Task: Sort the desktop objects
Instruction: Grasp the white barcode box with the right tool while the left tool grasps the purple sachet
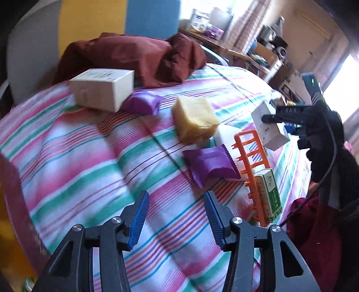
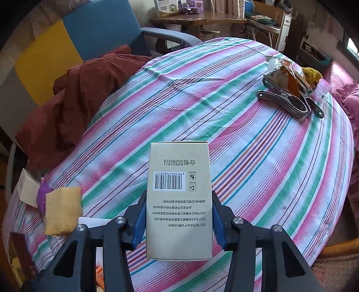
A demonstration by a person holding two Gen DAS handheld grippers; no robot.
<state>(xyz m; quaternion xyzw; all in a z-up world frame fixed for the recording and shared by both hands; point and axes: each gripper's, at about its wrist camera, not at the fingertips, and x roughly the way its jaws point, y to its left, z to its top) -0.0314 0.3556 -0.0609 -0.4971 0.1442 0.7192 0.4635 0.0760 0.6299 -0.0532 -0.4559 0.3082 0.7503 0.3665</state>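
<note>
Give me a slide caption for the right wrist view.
Right hand-held gripper holds a barcoded beige box above the striped tablecloth.

A smooth matt cardboard box [image 2: 178,200], a striped woven cloth [image 2: 224,107], and a rough yellow sponge [image 1: 195,119].

Striped tablecloth [image 2: 224,94], wooden desk [image 2: 197,21], bright window [image 1: 341,85]

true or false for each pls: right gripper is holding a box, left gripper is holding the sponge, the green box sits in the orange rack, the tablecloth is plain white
1. The right gripper is shut on a barcoded box: true.
2. The left gripper holds the yellow sponge: false, it is open and empty; the sponge lies on the table.
3. The green box sits in the orange rack: true.
4. The tablecloth is plain white: false, it is striped pink, green and white.
</note>
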